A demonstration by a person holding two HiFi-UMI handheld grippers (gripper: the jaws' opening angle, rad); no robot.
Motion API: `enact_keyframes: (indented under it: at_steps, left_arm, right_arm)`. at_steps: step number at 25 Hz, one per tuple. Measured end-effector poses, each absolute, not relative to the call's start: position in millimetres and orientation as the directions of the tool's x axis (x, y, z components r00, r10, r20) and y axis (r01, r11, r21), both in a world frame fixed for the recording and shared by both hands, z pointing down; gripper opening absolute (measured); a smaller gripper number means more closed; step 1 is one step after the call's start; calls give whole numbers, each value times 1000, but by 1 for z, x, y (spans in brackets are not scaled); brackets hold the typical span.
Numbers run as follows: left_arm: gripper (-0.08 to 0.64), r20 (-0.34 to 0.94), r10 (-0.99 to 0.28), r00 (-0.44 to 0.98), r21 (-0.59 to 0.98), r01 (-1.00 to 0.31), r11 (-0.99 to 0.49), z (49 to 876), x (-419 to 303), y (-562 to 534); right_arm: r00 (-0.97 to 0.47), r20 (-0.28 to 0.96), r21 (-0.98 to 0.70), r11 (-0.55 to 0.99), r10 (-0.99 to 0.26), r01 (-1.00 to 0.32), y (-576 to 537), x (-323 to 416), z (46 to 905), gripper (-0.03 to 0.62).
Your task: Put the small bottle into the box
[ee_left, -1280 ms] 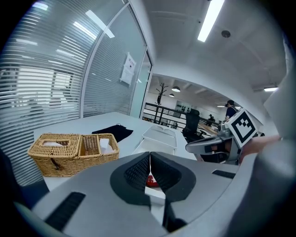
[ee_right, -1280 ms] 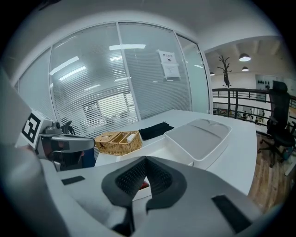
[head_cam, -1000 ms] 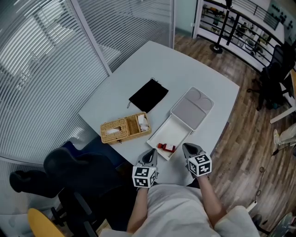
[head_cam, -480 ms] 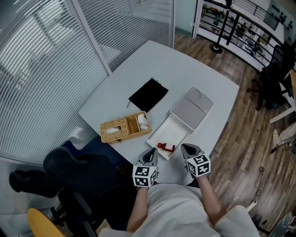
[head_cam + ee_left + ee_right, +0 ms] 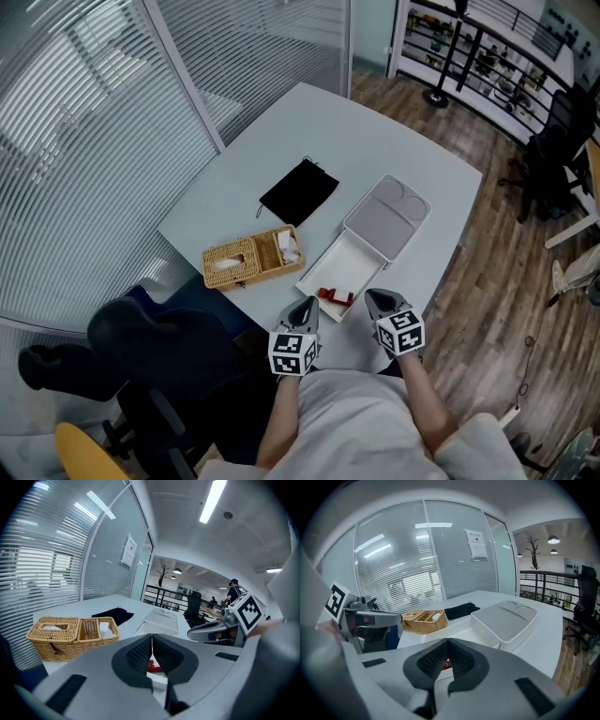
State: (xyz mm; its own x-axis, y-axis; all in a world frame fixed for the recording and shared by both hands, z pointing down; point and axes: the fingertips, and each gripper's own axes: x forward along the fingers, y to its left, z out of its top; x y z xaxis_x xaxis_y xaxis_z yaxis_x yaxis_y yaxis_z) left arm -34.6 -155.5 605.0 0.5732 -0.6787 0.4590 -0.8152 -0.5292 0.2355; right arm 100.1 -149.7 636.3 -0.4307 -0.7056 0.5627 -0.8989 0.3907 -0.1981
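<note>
Both with jaws closed, left gripper (image 5: 307, 306) and right gripper (image 5: 372, 298) flank the box (image 5: 352, 265) by the table (image 5: 375, 141) edge.

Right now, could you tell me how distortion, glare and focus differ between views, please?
Head view: evenly lit and sharp, though the blinds bow at the edges. Left gripper view: fisheye with dark corners; the ceiling light blows out. Right gripper view: same fisheye vignette; lamp reflections streak the glass wall.

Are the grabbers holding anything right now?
No, nothing is held. The left gripper and the right gripper are both shut, with nothing between their jaws.
</note>
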Motion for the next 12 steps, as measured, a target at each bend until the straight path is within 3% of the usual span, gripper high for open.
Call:
enact_keyframes:
  at_steps: [12]
  left_arm:
    - [29, 456, -683, 571, 248, -819, -518, 607, -41, -144]
  right_arm:
    - [-412, 570, -170, 389, -711, -905, -140, 100, 638, 17]
